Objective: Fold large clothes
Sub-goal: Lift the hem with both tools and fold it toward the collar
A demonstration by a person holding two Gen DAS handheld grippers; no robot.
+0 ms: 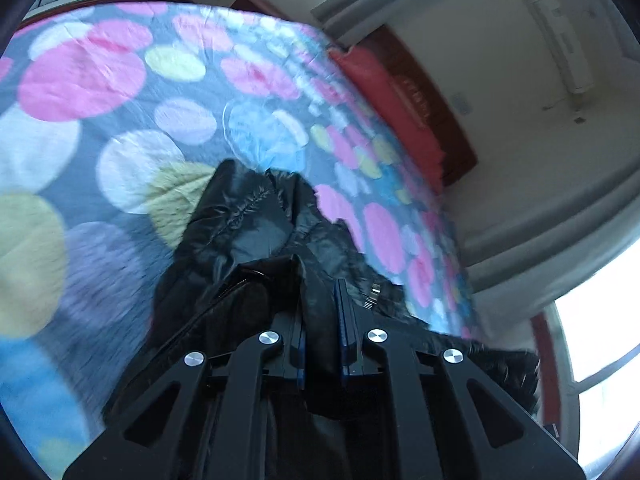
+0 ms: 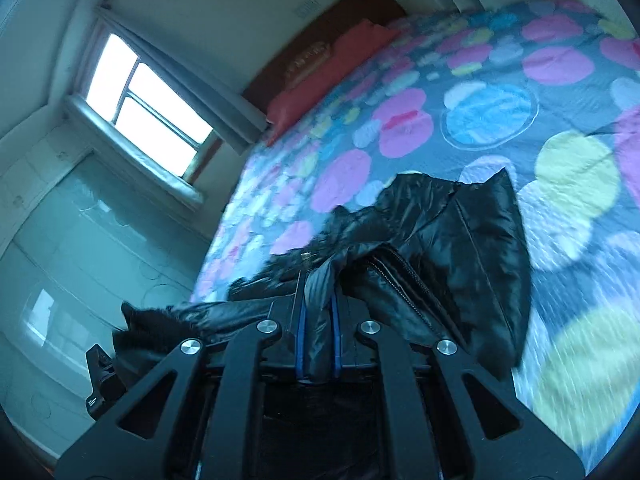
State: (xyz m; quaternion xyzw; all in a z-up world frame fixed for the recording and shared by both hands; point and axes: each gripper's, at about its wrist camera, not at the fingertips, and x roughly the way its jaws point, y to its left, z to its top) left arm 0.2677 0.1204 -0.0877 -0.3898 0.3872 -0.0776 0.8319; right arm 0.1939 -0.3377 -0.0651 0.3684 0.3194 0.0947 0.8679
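A shiny black padded jacket (image 1: 248,232) with a zip and a furry trim hangs over the dotted bedspread (image 1: 120,120). My left gripper (image 1: 322,288) is shut on a fold of the jacket's fabric, which bunches between its blue pads. In the right wrist view the same jacket (image 2: 460,232) drapes ahead and to the right, its zip (image 2: 404,280) showing. My right gripper (image 2: 318,280) is shut on a striped black fold of it. Both views are motion-blurred. The jacket's lower part is hidden under the grippers.
The bedspread (image 2: 480,112) has pink, blue, yellow and white circles on grey. A red pillow (image 1: 384,92) lies by a dark wooden headboard (image 2: 320,44). A bright window (image 2: 148,108) with grey curtains stands beside the bed. Part of the other gripper (image 2: 100,380) shows low left.
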